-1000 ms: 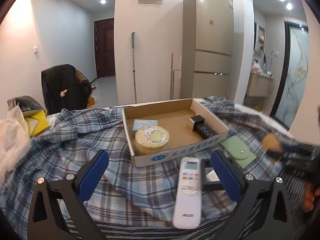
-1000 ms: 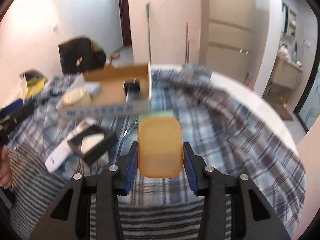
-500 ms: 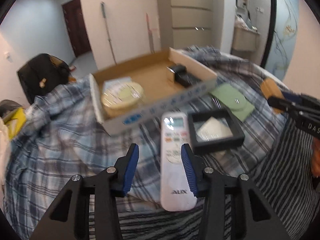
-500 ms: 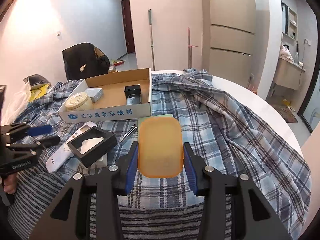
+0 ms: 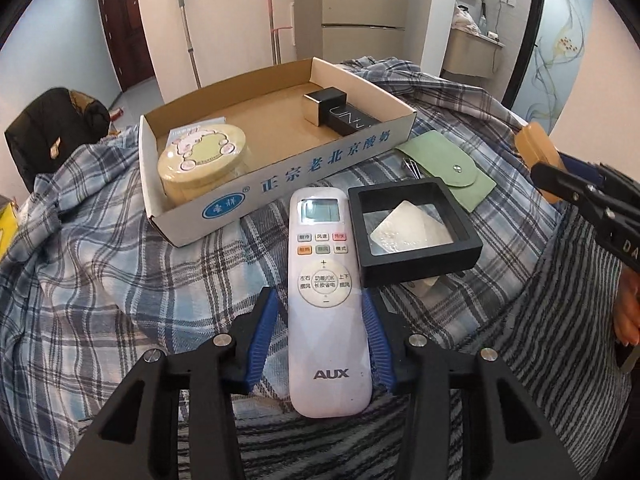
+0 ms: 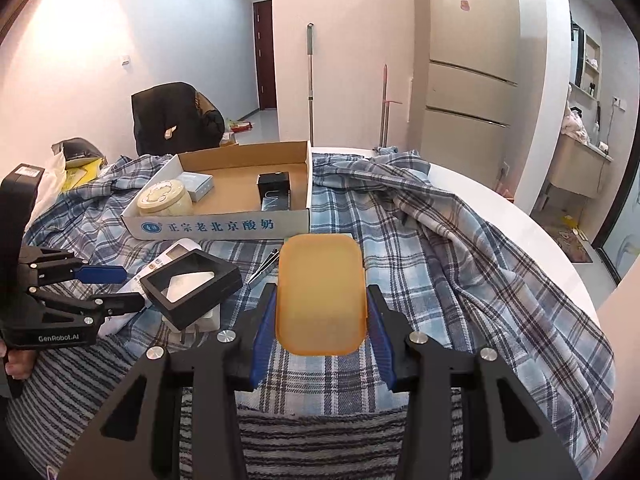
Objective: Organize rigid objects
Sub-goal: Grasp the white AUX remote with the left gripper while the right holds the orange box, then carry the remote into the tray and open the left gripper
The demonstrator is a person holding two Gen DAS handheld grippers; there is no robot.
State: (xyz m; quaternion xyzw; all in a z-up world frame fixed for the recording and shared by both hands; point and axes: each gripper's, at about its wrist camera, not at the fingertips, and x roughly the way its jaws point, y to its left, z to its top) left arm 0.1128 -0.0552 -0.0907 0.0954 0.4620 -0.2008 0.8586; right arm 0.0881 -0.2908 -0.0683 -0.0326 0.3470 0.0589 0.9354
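My left gripper (image 5: 322, 320) straddles the lower half of a white AUX remote (image 5: 325, 280) lying on the plaid cloth; its blue pads (image 5: 262, 328) sit close beside the remote's sides with a small gap on the left. My right gripper (image 6: 321, 312) is shut on an orange rounded case (image 6: 321, 292), held above the cloth; it also shows at the right of the left wrist view (image 5: 536, 152). An open cardboard box (image 5: 320, 164) holds a round yellow tin (image 5: 202, 160) and black boxes (image 5: 340, 114).
A black framed display case (image 5: 412, 232) lies right of the remote, touching it. A green snap pouch (image 5: 448, 168) and a metal clip lie behind it. Plaid and striped cloths cover the round white table (image 6: 520, 220). A chair with a black jacket (image 6: 176, 120) stands behind.
My left gripper has dropped forward and down over the remote, its jaws narrowing from wide open to just around it. My right gripper has kept hold of the orange case, nearly still.
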